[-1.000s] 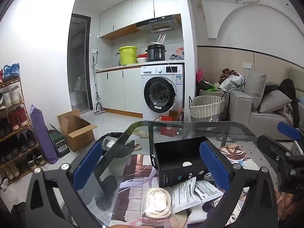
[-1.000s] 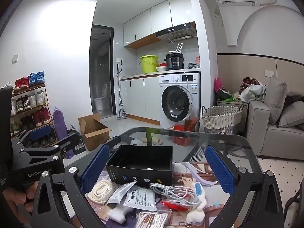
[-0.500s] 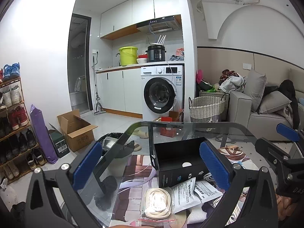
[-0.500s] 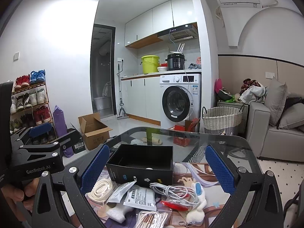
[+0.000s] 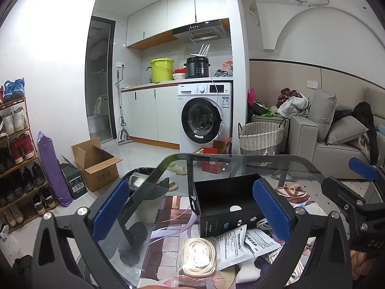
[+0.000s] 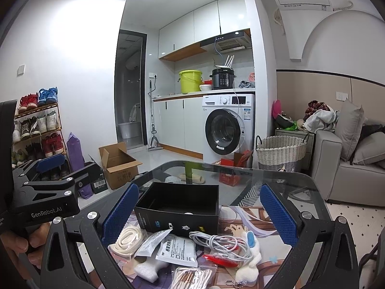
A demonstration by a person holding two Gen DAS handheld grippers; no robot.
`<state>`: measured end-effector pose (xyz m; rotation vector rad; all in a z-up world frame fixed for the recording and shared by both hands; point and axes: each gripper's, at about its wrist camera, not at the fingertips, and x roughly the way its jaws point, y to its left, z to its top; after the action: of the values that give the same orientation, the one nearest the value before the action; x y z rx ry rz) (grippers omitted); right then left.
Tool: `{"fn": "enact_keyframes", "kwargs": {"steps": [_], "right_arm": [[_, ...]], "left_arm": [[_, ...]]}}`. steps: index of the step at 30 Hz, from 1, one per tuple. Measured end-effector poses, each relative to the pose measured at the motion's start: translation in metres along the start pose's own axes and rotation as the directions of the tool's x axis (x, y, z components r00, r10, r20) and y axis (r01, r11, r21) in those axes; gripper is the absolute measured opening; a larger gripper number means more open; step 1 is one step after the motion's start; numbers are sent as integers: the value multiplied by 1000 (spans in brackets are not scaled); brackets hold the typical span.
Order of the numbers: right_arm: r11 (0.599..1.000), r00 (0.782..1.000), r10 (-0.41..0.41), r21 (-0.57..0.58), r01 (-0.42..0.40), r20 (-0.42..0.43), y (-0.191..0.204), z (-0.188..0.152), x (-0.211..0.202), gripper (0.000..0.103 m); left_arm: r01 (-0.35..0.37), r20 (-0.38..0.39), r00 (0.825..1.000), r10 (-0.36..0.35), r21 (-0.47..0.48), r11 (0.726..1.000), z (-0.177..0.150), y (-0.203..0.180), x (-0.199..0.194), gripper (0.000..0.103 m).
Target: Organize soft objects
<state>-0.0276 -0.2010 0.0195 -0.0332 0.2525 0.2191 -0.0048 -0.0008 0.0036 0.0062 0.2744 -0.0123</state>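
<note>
An open black box stands on a glass table. In front of it lie a bagged coil of cream cord, white sachets, a tangled white cable, a white plush toy and white foam. My left gripper is open and empty above the cord. My right gripper is open and empty above the pile. The left gripper also shows at the left of the right wrist view.
A wicker basket, a washing machine and a grey sofa stand beyond the table. A cardboard box and a shoe rack are at the left on the floor.
Both grippers have barely moved; the views have shifted only slightly. Both stay open and empty.
</note>
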Motion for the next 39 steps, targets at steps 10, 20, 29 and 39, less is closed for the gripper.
{"fn": "enact_keyframes", "kwargs": {"steps": [10, 20, 29, 39], "right_arm": [[1000, 1000, 1, -4, -1, -2, 0, 2, 0, 103], [1000, 1000, 3, -10, -3, -2, 0, 1, 1, 103], [1000, 1000, 2, -13, -2, -2, 0, 0, 2, 103], [1000, 1000, 7, -24, -7, 4, 3, -1, 2, 103]], "left_arm": [[12, -4, 1000, -12, -1, 1000, 2, -1, 1, 103], [19, -13, 1000, -20, -19, 1000, 2, 1, 0, 103], [23, -13, 1000, -23, -32, 999, 2, 5, -1, 103], [37, -11, 999, -38, -44, 998, 2, 6, -4, 103]]}}
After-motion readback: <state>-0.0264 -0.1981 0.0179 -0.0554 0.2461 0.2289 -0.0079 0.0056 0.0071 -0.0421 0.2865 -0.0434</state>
